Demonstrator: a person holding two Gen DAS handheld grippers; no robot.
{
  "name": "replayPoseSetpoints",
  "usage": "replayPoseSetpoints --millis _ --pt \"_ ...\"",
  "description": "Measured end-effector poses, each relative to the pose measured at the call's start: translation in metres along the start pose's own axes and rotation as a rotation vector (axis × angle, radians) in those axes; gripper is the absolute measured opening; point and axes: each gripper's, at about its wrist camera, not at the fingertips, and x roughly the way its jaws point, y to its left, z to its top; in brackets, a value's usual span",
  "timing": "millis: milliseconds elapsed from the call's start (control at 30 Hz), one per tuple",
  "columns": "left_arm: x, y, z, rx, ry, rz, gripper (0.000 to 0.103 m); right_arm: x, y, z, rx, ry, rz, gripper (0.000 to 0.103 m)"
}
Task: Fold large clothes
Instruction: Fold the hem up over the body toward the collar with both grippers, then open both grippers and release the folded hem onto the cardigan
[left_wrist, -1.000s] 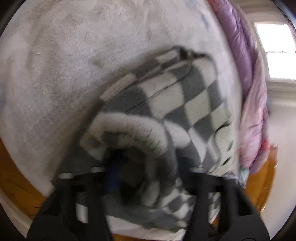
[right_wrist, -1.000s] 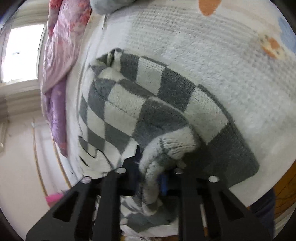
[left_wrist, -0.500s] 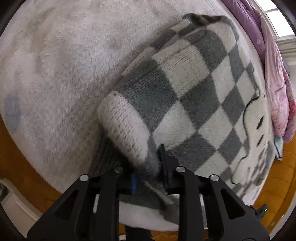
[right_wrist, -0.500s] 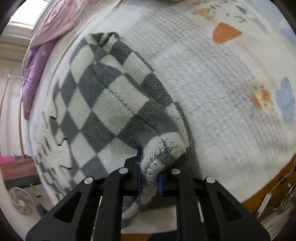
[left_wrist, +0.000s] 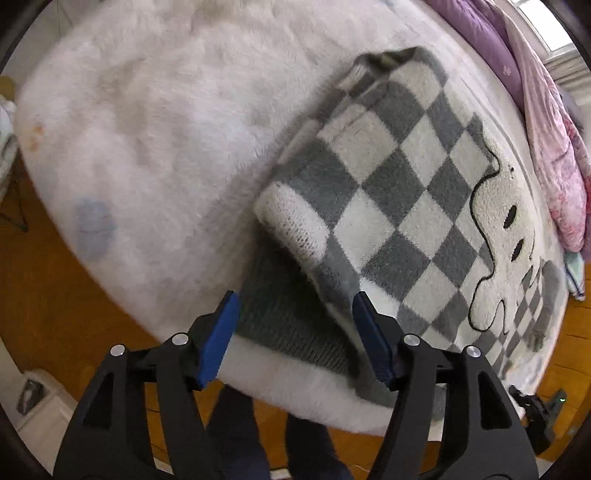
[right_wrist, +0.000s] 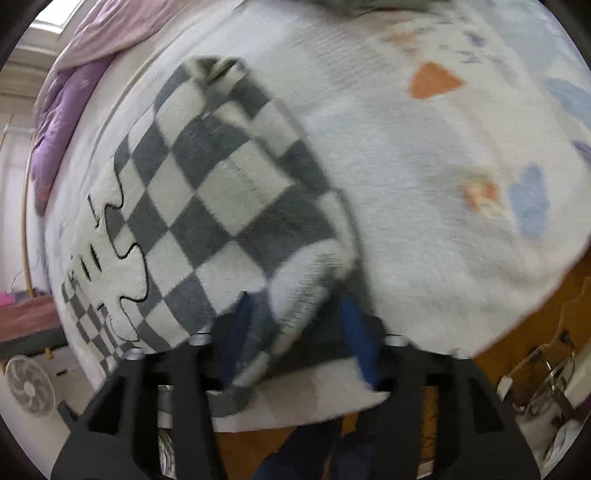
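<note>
A grey-and-white checkered knit sweater (left_wrist: 399, 177) (right_wrist: 221, 192) lies on a white fluffy bed cover (left_wrist: 155, 122) (right_wrist: 424, 177), its sleeves folded onto the body. In the left wrist view my left gripper (left_wrist: 293, 314) is opening above the sweater's near edge, with the white sleeve cuff (left_wrist: 295, 221) lying free just beyond the blue pads (left_wrist: 221, 332). In the right wrist view my right gripper (right_wrist: 297, 314) is also opening; the other cuff (right_wrist: 306, 273) lies loosely between its blue pads (right_wrist: 354, 332), which do not press on it.
Purple and pink bedding (left_wrist: 535, 103) (right_wrist: 62, 122) is piled along the far side of the bed. A wooden floor (left_wrist: 40, 288) shows below the bed edge, with a person's dark trouser legs (left_wrist: 266, 435). A white fan (right_wrist: 29, 384) stands on the floor at the left.
Both grippers carried the sleeve cuffs onto the sweater, then opened and let them go while lifting away; the sleeves now lie on the sweater.
</note>
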Motion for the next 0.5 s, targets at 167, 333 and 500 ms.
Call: replayPoseSetpoints --millis 167,333,500 --pt "-0.025 -0.039 -0.013 0.115 -0.121 0.003 0.065 -0.015 0.057 -0.013 -0.274 -0.024 -0.005 0.01" --pt "0.011 -0.06 -0.009 0.225 -0.076 0.094 0.065 0.028 0.087 -0.009 -0.406 -0.034 -0.135 0.008" --pt "0.068 -0.015 0.01 0.014 0.1 0.129 0.067 0.075 0.042 -0.002 -0.314 0.061 -0.149 0.0"
